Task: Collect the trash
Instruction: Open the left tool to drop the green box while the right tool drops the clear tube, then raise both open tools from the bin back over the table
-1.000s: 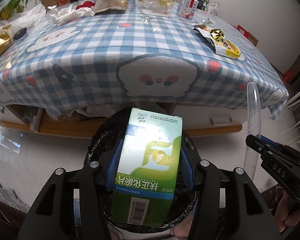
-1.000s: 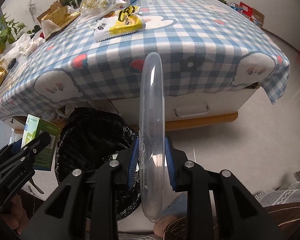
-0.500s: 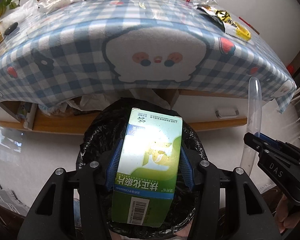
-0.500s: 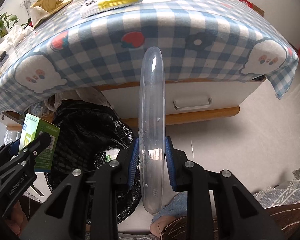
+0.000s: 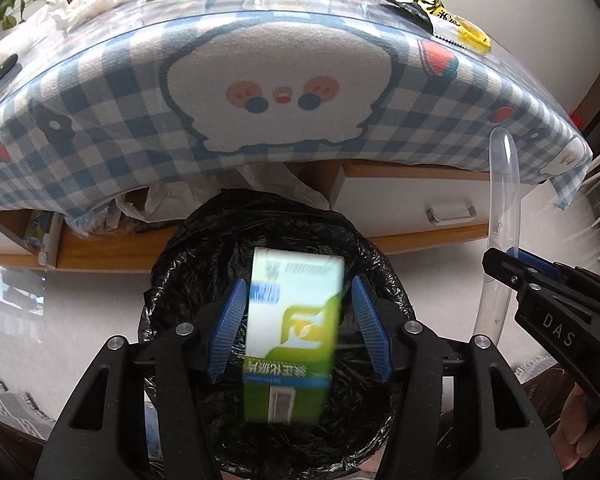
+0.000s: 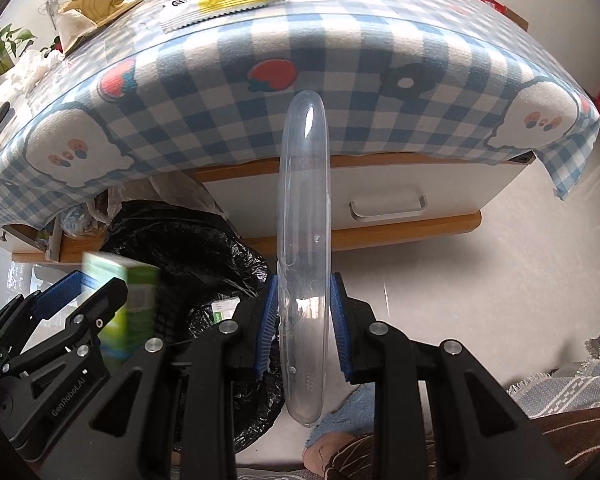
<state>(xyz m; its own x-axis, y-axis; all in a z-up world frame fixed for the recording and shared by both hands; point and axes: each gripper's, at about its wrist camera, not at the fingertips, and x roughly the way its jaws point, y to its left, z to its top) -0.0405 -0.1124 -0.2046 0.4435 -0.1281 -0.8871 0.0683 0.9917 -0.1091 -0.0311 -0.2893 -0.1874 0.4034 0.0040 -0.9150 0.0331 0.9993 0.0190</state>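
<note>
A green and white carton hangs blurred between the jaws of my left gripper, directly over the bin lined with a black bag. Those jaws are opening, and a gap shows between each blue pad and the carton. From the right wrist view the carton and left gripper sit at the bin's left rim. My right gripper is shut on a clear plastic lid held on edge, just right of the bin. That lid and the right gripper appear at the far right in the left wrist view.
The table with a blue checked cloth overhangs the bin. On it lie a yellow snack wrapper, crumpled tissue and other packets. A drawer with a metal handle is behind the lid. A person's slippered foot is below.
The left jaws have spread and the carton has slipped lower, now blurred. Both grippers have sunk toward the bin. The right grip on the lid is unchanged.
</note>
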